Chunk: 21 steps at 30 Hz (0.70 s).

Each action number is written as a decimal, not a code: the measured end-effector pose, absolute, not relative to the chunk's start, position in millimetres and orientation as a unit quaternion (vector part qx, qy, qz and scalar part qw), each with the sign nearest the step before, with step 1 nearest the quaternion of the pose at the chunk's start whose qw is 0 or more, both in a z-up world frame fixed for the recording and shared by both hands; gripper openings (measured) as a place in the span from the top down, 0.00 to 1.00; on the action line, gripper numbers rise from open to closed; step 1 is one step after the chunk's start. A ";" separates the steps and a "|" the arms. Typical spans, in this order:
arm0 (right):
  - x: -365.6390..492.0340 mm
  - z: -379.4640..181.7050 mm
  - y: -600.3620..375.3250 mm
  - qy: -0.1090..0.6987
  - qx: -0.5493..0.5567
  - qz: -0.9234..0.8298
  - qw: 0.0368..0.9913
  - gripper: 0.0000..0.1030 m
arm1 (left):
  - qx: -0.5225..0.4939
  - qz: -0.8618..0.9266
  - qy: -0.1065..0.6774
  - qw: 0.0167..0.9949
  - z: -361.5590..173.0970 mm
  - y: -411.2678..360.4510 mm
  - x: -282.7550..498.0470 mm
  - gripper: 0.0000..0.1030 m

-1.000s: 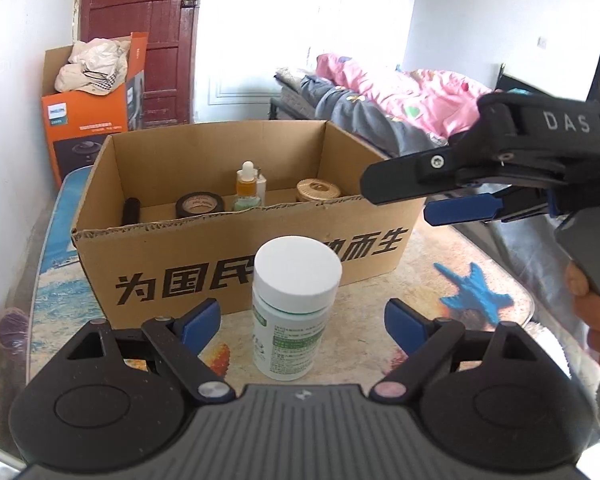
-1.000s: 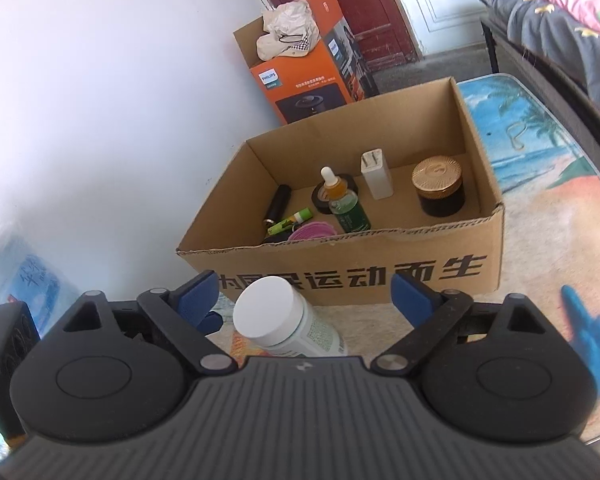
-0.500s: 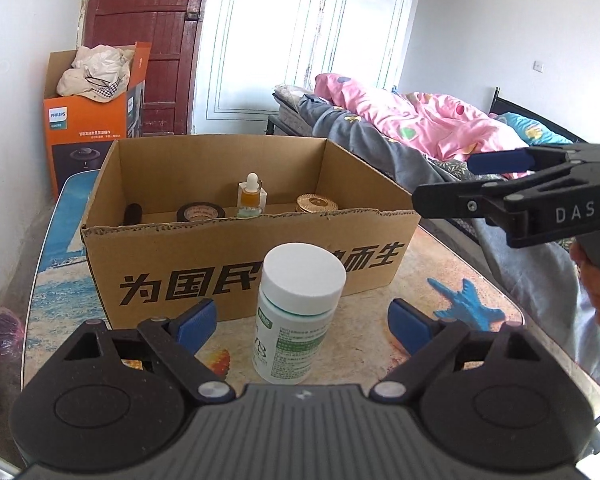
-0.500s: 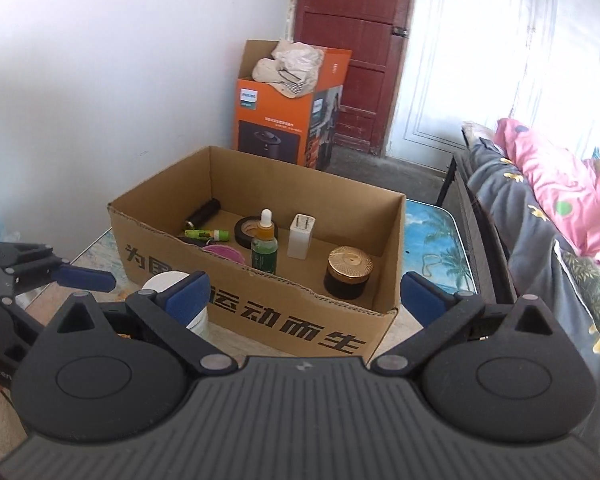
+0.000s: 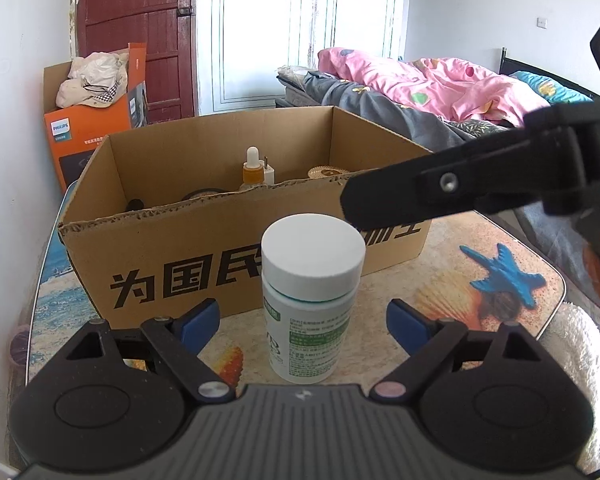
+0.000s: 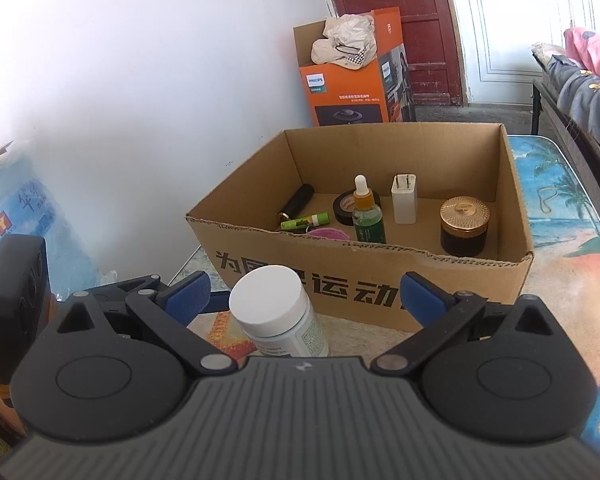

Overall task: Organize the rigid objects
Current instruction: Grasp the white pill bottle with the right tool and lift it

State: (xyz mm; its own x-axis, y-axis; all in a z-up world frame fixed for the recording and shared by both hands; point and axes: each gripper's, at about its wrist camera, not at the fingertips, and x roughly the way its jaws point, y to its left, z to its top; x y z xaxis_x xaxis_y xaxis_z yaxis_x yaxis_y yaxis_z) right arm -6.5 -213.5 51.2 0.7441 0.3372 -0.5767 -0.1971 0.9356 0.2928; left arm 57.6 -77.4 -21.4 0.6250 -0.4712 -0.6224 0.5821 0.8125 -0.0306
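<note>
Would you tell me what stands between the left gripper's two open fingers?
The white-capped pill bottle stands upright there, untouched, before the cardboard box; the left wrist view shows the left gripper open around it.

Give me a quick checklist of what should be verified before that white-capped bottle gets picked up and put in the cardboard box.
1. White-capped bottle upright on the table: ok.
2. Bottle between the left gripper fingers, pads clear of it: ok.
3. Right gripper open, holding nothing: ok.
4. Right gripper's finger out of the lifting path: not ok, it reaches over the cap.
5. Free floor in the cardboard box: ok, between charger and gold-lidded jar.
6. Cap screwed tight: cannot tell.
</note>
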 end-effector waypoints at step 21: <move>40.8 18.2 -188.0 0.389 0.092 0.190 0.897 0.29 | 0.101 -0.293 0.345 0.886 -32.7 -90.6 72.9 0.48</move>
State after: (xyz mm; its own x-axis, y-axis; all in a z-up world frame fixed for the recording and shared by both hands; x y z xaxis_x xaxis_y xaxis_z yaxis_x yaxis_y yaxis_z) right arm 40.8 -188.0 18.2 0.6249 0.4123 -0.6629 -0.2693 0.9109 0.3126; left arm 72.9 -90.6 -32.7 0.5901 -0.4504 -0.6700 0.5890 0.8077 -0.0242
